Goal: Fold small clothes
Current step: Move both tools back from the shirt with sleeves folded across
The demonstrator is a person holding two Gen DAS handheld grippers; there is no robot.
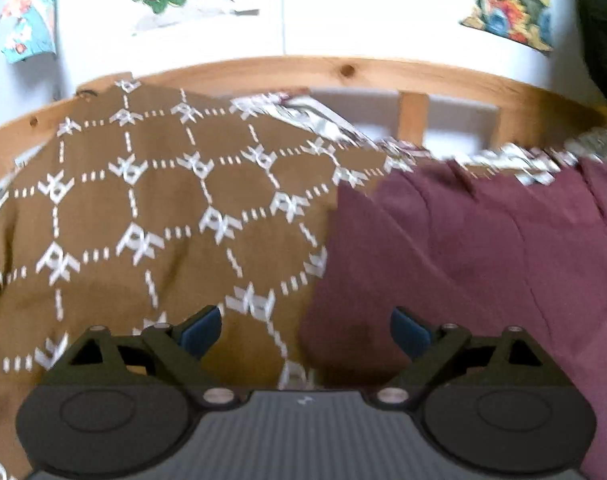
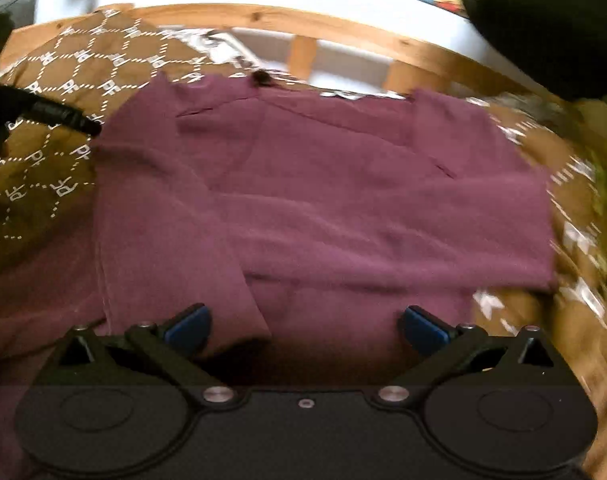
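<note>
The landmark here is the maroon garment (image 2: 323,208), spread across a brown patterned blanket (image 1: 143,208) on a bed with a wooden rail (image 1: 343,70).

Farthest left of the garment lies bare blanket, with the rail behind it and picture-covered wall above. The left gripper (image 1: 305,330) hovers at the garment's left edge, its jaws wide apart and empty; half of what lies between them is blanket, half is maroon cloth. From the right wrist view, the left gripper's dark tip shows just beside the garment's upper left corner.

Moving right, the garment lies flattish, its long axis running roughly left to right across the view, with a sleeve or side panel already turned in over its left part and creases running across the middle. Its far edge lies near the rail, its near edge under the right gripper (image 2: 305,326). That gripper hangs directly over the near edge, jaws wide apart, holding nothing. Whether its blue pads (image 2: 187,326) touch the cloth I cannot tell.

Right of the garment, blanket shows again, blurred.

The cloth lies straight ahead of both jaws. The right gripper looks better placed for the near hem, the left for the left edge; a fold away towards the rail seems the likely next step.
</note>
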